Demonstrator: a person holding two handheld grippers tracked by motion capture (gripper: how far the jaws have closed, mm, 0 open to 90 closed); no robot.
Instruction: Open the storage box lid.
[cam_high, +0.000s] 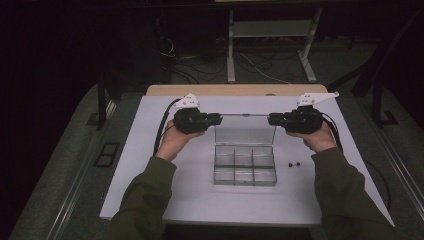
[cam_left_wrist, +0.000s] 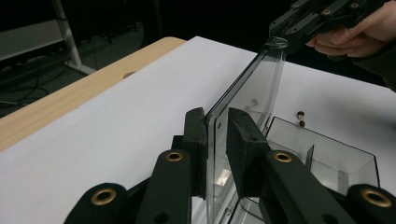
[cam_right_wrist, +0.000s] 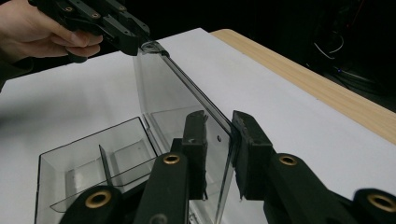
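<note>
The clear box (cam_high: 245, 170) sits mid-table, its lid (cam_high: 245, 134) standing upright between the tongs. The left gripper (cam_high: 216, 119) and right gripper (cam_high: 272, 119) each pinch one top corner of the lid.

No readable text, labels, brands or numbers anywhere: nothing on the box, grippers or table.

Clear compartment box (cam_high: 245, 170) mid-table, lid (cam_high: 245, 129) upright, open.
</note>
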